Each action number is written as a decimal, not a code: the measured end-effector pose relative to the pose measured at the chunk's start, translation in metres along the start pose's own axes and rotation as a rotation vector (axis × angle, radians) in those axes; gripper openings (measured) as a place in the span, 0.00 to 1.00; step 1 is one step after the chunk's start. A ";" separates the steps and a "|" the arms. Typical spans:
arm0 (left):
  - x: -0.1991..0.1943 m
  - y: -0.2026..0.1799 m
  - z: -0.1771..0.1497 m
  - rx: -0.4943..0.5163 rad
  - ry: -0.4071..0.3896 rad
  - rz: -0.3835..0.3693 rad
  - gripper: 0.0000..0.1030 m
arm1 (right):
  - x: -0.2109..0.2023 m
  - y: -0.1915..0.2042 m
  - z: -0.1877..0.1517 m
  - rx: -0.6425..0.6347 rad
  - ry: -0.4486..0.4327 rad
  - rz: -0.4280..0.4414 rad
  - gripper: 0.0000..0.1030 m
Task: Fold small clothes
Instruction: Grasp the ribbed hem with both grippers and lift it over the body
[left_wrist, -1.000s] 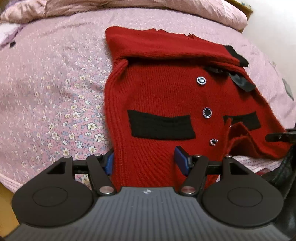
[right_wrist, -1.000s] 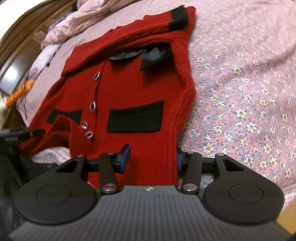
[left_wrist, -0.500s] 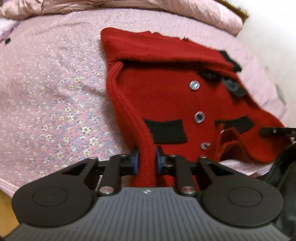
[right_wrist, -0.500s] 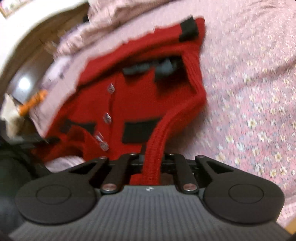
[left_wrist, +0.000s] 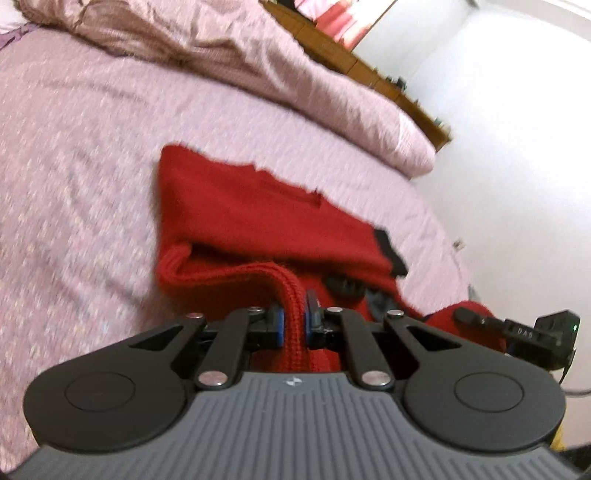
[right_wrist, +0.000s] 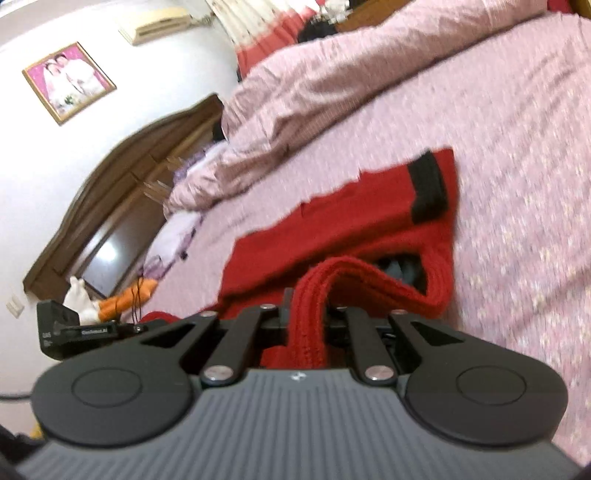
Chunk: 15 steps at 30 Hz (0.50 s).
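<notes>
Two tools grip one red knitted cardigan (left_wrist: 240, 206) on a bed: the left tool (left_wrist: 294, 320) is clamped on the ribbed hem at one side, its blue pads (left_wrist: 280, 321) pressing the bunched knit, and the right tool (right_wrist: 308, 314) is clamped on the ribbed hem at the other. The lifted hem arches up from the garment, whose far part lies flat on the pink floral bedsheet (left_wrist: 74, 155). One black cuff (right_wrist: 428, 188) trims the sleeve folded across the top. White lettering on the other tool's side, seen in each view, is too blurred to read. Beyond lie a rumpled pink quilt (right_wrist: 369, 74), a wooden headboard (right_wrist: 122, 162) and one framed photograph (right_wrist: 68, 81) on the white wall.
</notes>
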<state>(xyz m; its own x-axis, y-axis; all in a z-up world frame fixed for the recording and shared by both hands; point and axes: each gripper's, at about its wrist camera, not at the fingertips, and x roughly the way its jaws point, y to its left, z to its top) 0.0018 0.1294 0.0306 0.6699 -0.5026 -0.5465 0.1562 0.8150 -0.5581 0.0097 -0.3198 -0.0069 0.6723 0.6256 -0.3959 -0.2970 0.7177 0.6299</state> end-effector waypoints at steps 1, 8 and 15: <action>-0.001 -0.001 0.004 -0.005 -0.014 -0.005 0.11 | 0.000 0.000 0.004 0.003 -0.015 0.007 0.10; 0.000 0.009 0.039 -0.136 -0.137 -0.030 0.11 | 0.003 -0.013 0.032 0.071 -0.140 0.036 0.10; 0.021 0.028 0.068 -0.241 -0.193 -0.019 0.11 | 0.025 -0.039 0.055 0.190 -0.224 0.044 0.10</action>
<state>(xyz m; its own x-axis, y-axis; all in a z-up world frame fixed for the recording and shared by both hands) 0.0696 0.1611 0.0466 0.7978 -0.4341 -0.4185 0.0088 0.7023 -0.7119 0.0758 -0.3490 -0.0044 0.8004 0.5571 -0.2213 -0.2115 0.6079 0.7654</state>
